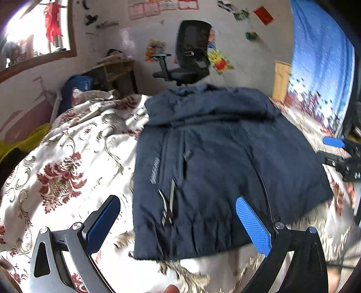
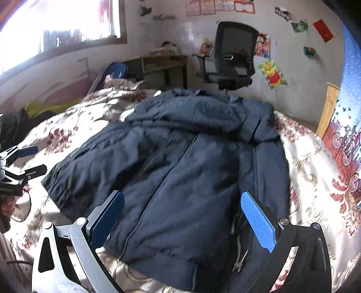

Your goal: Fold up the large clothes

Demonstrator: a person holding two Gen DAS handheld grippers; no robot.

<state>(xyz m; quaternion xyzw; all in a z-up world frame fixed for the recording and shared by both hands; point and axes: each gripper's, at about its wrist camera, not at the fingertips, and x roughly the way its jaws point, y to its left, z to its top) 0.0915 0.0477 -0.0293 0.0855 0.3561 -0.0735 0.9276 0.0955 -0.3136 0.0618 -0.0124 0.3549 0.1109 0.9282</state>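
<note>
Both your left gripper and right gripper hang spread, empty, over the jacket at frame centre (padded, slippery): a shallow pinch may slip.

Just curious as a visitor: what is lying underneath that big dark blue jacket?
The jacket lies on a floral bedspread, which shows on both sides of it. What the bedspread looks like directly beneath the jacket is covered.

Bright window, office chair, possibly desk.
</note>
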